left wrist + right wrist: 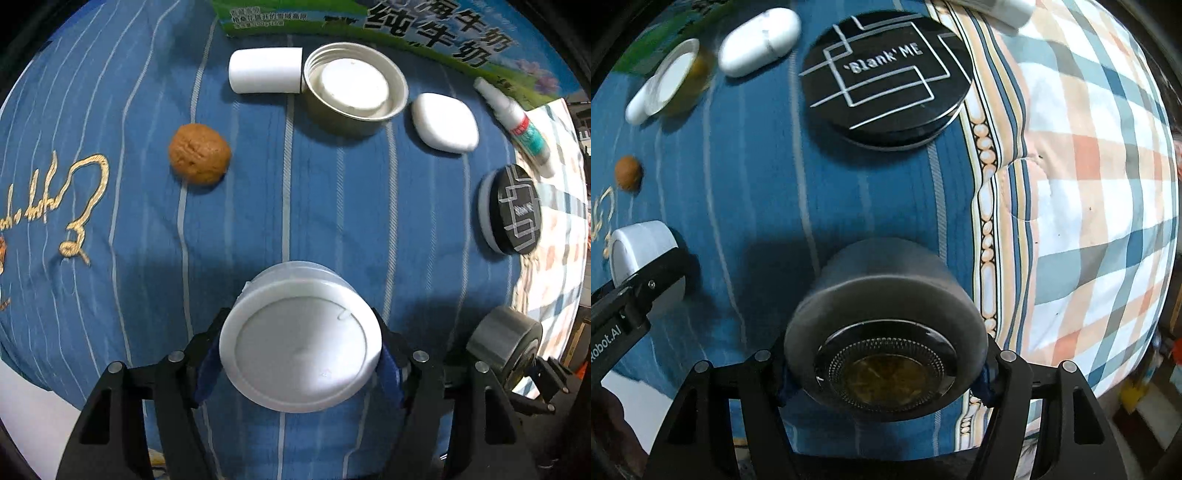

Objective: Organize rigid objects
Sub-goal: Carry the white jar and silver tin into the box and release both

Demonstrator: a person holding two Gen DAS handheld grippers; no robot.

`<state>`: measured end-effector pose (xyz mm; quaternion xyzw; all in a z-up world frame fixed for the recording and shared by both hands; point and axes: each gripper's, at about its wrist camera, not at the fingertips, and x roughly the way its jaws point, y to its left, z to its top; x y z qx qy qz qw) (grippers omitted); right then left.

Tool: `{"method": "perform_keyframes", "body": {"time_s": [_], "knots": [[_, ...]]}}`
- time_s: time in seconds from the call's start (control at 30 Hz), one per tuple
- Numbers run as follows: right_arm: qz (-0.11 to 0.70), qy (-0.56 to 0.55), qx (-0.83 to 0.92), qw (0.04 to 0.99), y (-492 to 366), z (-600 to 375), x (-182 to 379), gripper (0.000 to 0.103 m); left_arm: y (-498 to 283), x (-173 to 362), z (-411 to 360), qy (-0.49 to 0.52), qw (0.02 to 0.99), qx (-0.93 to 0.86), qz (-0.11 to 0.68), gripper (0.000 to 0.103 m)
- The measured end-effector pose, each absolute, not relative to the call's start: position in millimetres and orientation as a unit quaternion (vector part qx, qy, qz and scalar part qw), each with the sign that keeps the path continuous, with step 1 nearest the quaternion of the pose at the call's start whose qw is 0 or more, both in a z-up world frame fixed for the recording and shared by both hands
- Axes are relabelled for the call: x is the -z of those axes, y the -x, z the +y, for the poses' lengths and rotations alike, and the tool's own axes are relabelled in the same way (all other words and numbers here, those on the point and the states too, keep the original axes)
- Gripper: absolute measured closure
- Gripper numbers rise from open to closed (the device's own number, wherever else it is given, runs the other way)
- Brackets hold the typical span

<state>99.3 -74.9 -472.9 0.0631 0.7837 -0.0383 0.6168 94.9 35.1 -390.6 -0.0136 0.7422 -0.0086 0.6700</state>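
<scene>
My left gripper (300, 354) is shut on a white round jar (300, 343), held above the blue striped cloth (332, 206). The jar also shows in the right wrist view (642, 254). My right gripper (884, 369) is shut on a grey round jar with a glass end (886, 325); it shows at the right in the left wrist view (506, 343). On the cloth lie a walnut (199, 153), a white tube (264, 70), a tin with a white lid inside (354, 90), a white oval case (445, 123), a small glue bottle (517, 123) and a black round compact (515, 208).
A green milk carton (369, 18) stands along the far edge of the cloth. A plaid quilt (1089, 184) lies to the right of the blue cloth. The black compact (886, 74) lies just ahead of my right gripper.
</scene>
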Motion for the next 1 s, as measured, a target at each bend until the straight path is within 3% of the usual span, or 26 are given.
{"method": "perform_keyframes", "body": {"time_s": [0.13,0.33,0.47,0.77,1.0], "knots": [[0.770,-0.065,0.016,0.635,-95,-85,441,0.031,-76,361,33,0.014,0.680,0.011,0.733,0.035],[0.733,-0.074,-0.012,0.676,-101,-94,372,0.031,-76,276,30,0.026,0.723,0.031,0.690,0.035],[0.701,-0.081,-0.024,0.708,-123,-103,314,0.031,-133,220,12,0.020,0.762,0.043,0.645,0.035],[0.627,-0.084,-0.038,0.774,-201,-117,211,0.031,-228,168,-6,0.018,0.814,0.060,0.577,0.037],[0.613,-0.079,-0.043,0.785,-259,-121,216,0.031,-279,177,-15,0.013,0.819,0.062,0.571,0.037]]}}
